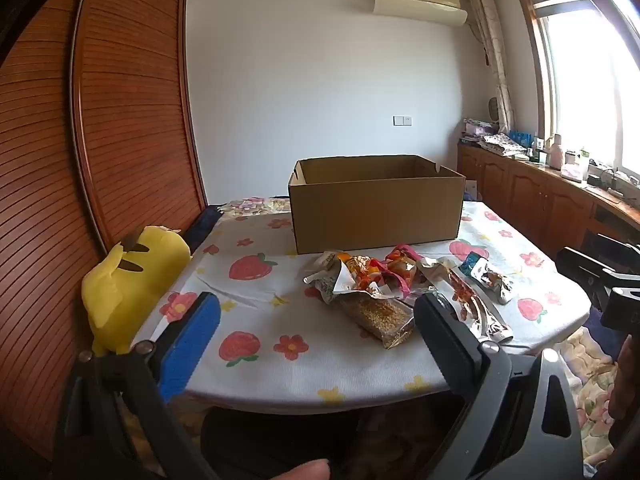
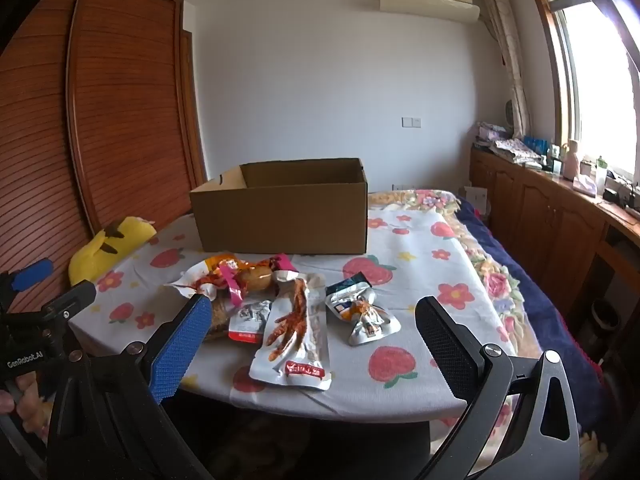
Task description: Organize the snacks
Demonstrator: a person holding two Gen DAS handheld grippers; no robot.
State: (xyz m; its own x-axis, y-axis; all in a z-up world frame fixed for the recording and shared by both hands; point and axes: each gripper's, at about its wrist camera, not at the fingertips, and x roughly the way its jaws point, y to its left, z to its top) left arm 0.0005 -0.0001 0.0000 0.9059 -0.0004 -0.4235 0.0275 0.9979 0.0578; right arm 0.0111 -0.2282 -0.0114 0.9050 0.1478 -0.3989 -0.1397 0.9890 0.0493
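**Grippers spread wide above the snack pile**

Jaws of the left gripper [image 1: 316, 320] stand fully apart with nothing between them, poised over the near edge of the table [image 1: 256, 384]. The right gripper [image 2: 312, 332] is likewise released and holds nothing. Ahead of both lies the heap of snack packets [image 2: 256, 284] on the strawberry-print cloth: a chicken-foot pouch [image 2: 294, 340] nearest, a small crumpled packet [image 2: 362, 314] just to its right, a bag of golden grains [image 1: 378, 316] under the pile. Behind them the cardboard box [image 1: 376, 212] stands open-topped. A yellow plush toy [image 1: 128, 284] rests at the table's left edge.
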